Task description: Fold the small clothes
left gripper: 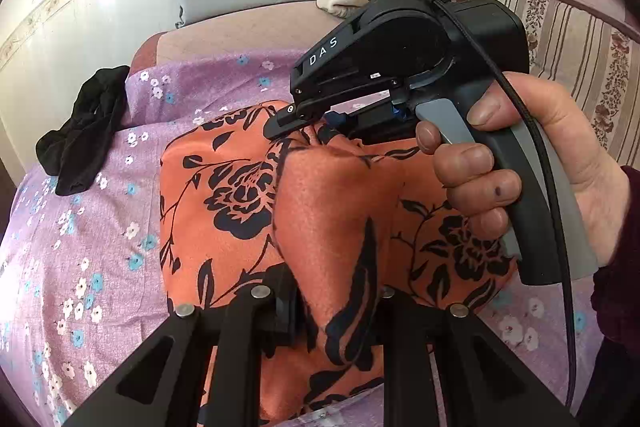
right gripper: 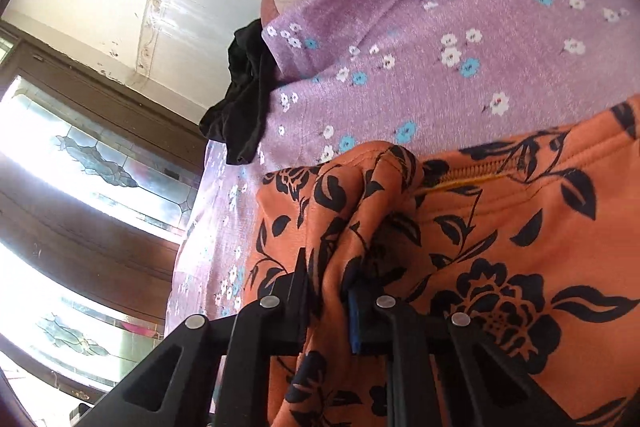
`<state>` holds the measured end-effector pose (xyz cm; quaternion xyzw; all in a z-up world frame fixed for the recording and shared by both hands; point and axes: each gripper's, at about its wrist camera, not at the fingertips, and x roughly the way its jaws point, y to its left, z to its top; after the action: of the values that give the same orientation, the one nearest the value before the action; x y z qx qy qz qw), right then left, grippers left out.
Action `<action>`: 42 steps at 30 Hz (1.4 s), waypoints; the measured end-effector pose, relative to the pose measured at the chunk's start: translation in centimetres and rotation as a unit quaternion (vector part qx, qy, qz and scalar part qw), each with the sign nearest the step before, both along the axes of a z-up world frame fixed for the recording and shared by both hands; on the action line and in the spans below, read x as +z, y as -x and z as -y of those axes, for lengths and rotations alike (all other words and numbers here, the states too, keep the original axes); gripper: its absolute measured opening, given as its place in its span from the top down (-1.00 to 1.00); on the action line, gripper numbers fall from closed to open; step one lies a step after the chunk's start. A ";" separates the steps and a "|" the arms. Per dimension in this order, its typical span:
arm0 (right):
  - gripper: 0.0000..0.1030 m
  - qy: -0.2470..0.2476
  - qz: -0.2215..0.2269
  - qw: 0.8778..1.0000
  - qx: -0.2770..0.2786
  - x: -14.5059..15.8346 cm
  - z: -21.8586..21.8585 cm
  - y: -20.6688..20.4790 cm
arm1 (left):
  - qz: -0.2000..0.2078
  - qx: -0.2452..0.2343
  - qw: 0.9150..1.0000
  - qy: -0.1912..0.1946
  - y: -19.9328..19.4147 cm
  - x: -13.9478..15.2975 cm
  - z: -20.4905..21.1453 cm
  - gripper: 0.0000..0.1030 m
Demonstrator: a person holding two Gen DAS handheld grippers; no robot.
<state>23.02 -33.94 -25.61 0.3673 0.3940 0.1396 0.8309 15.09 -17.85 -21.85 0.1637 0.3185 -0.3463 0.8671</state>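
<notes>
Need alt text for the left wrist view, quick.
Both grippers pinch an orange garment with black flowers on a purple floral bedsheet: the left gripper near the camera, the right gripper farther off. A crumpled black garment lies left.

Right claw (left gripper: 298, 115): matte black housing, white "DAS" lettering, small screws along the finger arm, blue pad inside. Grey trigger and grey strip on the black handle. Braided black cable (left gripper: 538, 163) plugged in at the top beside a lit indicator dot. Right hand (left gripper: 532, 163): bare skin, dark spot on one nail, dark maroon sleeve at the wrist. Left claw (left gripper: 332, 311): black linkage arms, four round silver pins.
</notes>
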 end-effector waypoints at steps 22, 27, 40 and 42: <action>0.56 -0.026 -0.091 0.988 -0.122 -3.7 16.0 5.8 | -0.087 -0.114 0.989 -0.032 5.5 0.4 11.1 -0.33; 0.44 0.055 -0.086 0.981 -0.163 -0.3 15.3 7.6 | -0.009 -0.071 0.997 -0.016 6.7 3.7 3.8 -0.59; 0.44 0.124 -0.033 0.984 -0.120 3.5 5.7 15.9 | -0.138 0.039 0.989 -0.020 -1.8 -2.8 -1.9 -0.64; 0.44 0.111 -0.109 0.980 -0.126 0.0 6.4 16.2 | -0.158 0.041 0.986 -0.018 -2.0 -3.5 -2.3 -0.64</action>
<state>6.86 -40.31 -25.61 0.3327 0.4458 -0.0511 0.8294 17.12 -15.58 -25.35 0.1095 0.4637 -0.3265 0.8163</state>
